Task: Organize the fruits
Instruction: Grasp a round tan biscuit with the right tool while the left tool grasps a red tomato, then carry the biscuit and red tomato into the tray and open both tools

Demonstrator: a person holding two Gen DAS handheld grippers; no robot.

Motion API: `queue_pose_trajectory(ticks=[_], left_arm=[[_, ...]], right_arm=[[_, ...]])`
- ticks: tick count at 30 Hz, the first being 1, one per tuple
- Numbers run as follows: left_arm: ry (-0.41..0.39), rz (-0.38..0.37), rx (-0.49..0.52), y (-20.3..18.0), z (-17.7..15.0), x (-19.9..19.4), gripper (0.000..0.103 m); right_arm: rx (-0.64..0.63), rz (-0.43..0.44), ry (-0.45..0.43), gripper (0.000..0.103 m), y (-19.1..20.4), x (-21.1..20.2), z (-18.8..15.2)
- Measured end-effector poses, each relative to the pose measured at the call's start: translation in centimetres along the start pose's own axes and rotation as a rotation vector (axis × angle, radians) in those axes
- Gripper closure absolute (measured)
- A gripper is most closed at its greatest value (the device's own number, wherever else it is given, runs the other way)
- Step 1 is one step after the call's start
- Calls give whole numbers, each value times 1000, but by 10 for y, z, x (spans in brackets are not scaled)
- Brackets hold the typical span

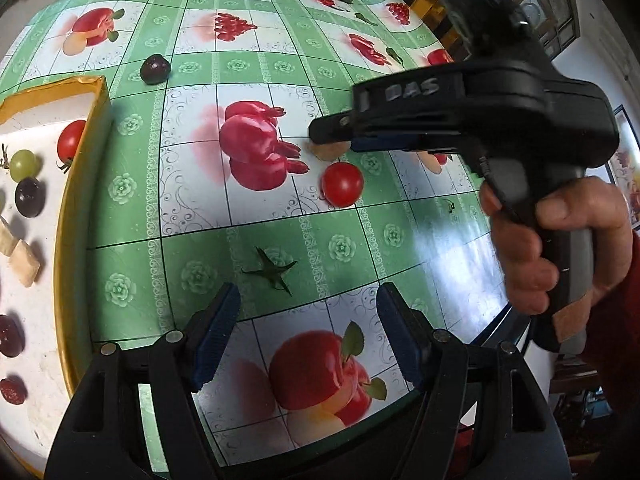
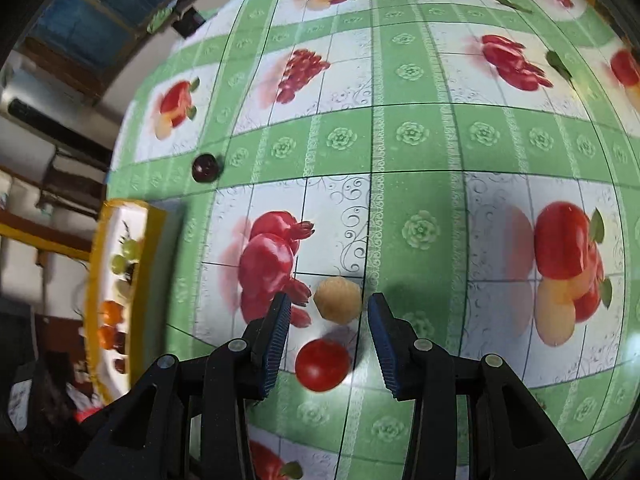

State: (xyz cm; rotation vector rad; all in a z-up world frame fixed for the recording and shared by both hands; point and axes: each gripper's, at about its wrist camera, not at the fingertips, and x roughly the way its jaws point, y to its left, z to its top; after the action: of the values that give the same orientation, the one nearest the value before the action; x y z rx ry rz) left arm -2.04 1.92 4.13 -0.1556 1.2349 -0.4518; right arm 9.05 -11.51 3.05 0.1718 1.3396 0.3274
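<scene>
Fruit lying loose on the tablecloth (image 2: 420,152) sits at the right gripper (image 2: 326,308), whose jaws stand wide either side of a tan walnut-like piece (image 2: 338,299), with a red tomato (image 2: 322,365) just nearer. The left gripper (image 1: 308,304) hangs wide and empty over a green calyx (image 1: 272,271). Farther left, a dark plum (image 1: 155,69) lies near the yellow-rimmed tray (image 1: 100,92) holding grapes and tomatoes.

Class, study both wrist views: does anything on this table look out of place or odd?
Yes. A loose green calyx lies alone on the tablecloth, detached from any fruit. A red tomato, a tan round fruit and a dark plum still sit outside the yellow-rimmed tray.
</scene>
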Motion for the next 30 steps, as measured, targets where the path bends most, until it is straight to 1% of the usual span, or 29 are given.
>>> queue_pose_trajectory(ticks=[3,4,5,6,9,12,14,16,19,21,22,24,27,29,30], left_arm=[[-8,5,-6,0,2,0,33],[-10,7,-7,-1,4,1,33],[-10,9,-7,0,5,1,33],[-9,11,-9,-1,7,3,33],[-16,15,-4,-2,13,4,33],[-22,28,20,-8,21,9,33],[-32,62,59,-19,30,15,33],[-54,126,120,-36,39,24,33],[-75,167,174,-54,45,37,33],[-79,197,200,-64,45,47,37],[-77,203,203,-66,45,51,41],[-77,228,189,-62,45,58,47],[-104,240,165,-54,49,60,62],[-111,221,146,-50,52,60,76],[-111,206,131,-47,53,59,76]], right_arm=[[-51,-72,23,63,8,12,0],[-72,-86,12,65,11,12,-1],[-93,-105,11,69,15,13,-1],[-112,-126,7,76,16,13,-1],[-124,-145,-12,76,12,11,-1],[-95,-144,-15,76,-4,5,0],[-77,-150,-16,76,-15,1,-1],[-42,-153,-17,76,-27,-3,-3],[9,-151,-14,76,-47,-10,-7],[31,-155,-7,76,-57,-15,-9],[36,-164,-5,76,-62,-17,-11],[35,-180,0,76,-67,-20,-15],[22,-202,8,76,-70,-26,-21],[12,-212,9,76,-70,-27,-24],[9,-213,7,76,-70,-28,-25]])
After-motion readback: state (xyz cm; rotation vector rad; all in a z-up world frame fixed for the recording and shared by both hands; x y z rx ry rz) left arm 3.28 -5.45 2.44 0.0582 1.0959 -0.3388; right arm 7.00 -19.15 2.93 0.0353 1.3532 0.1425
